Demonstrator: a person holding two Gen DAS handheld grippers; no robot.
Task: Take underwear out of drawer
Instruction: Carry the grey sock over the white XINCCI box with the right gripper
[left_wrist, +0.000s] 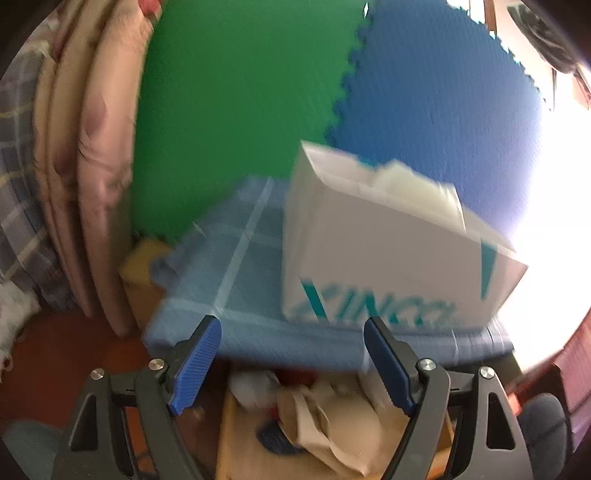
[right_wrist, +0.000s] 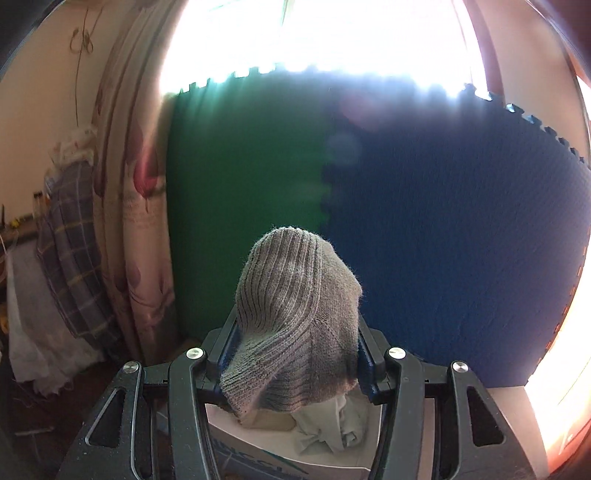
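Ribbed grey knit garment (right_wrist: 299, 314) bunched between right gripper (right_wrist: 297, 354) fingers, gripped; left gripper (left_wrist: 291, 363) fingers wide, empty

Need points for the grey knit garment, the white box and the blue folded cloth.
grey knit garment (right_wrist: 299, 306): right wrist view, middle of the ribbed knit bunched between the right gripper's fingers.
white box (left_wrist: 388, 258): left wrist view, its blank front face above the teal lettering.
blue folded cloth (left_wrist: 236, 266): left wrist view, top surface left of the box.
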